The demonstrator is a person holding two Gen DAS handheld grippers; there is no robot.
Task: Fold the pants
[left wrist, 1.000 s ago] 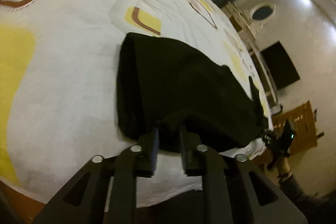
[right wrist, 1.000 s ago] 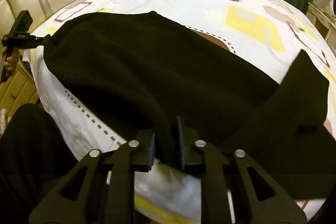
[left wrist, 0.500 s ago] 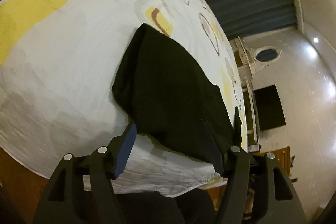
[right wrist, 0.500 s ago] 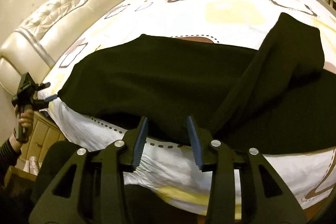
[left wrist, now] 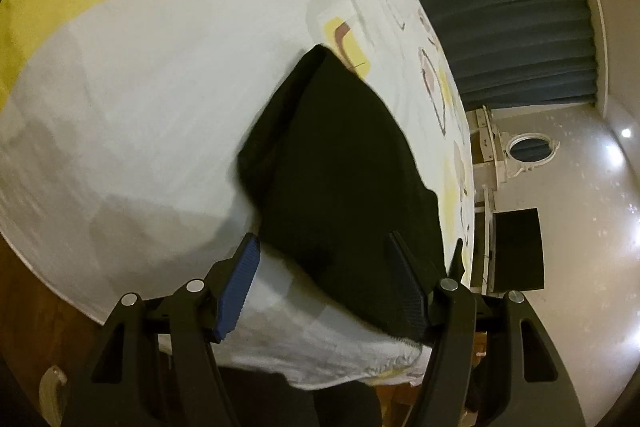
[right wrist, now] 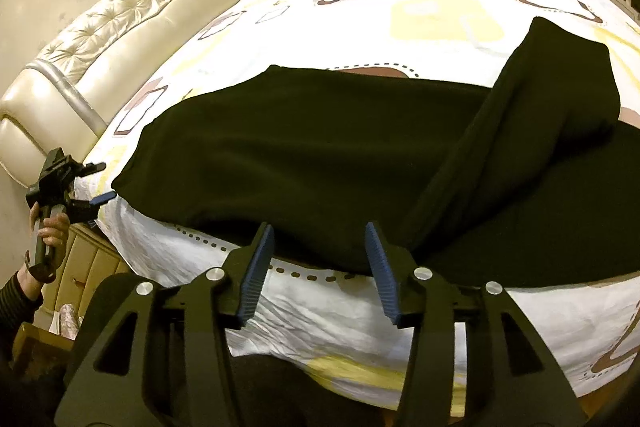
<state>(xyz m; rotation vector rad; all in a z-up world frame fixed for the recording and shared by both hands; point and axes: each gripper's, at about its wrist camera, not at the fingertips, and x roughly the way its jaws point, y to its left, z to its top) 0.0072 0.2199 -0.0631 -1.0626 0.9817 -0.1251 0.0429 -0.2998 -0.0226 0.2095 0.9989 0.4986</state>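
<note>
Bed: patterned sheet, white with yellow and brown squares; padded headboard at its far end. It carries the whole garment.

Pants: black, lying along the near edge of the bed, one long flat panel running toward the headboard and a second leg thrown across it at an angle on the other side. In the left wrist view the same pants show as a dark wedge ending near the sheet's edge. The cloth looks soft, thick and matte, probably fleece or knit: light, limp, not slippery, nothing to break. It will sag between two holds and keep no crease on its own, so each fold wants smoothing flat. Best holds, by judgement: the hem corners and the waistband edge, pinched through both layers at the near edge where the cloth overhangs the sheet.

Right gripper: jaws spread wide, blue pads bare, poised at the near edge of the pants, holding nothing.

Left gripper: jaws likewise spread, straddling the end of the pants without pinching it; also visible from the right wrist view, beside the bed's corner.
</note>
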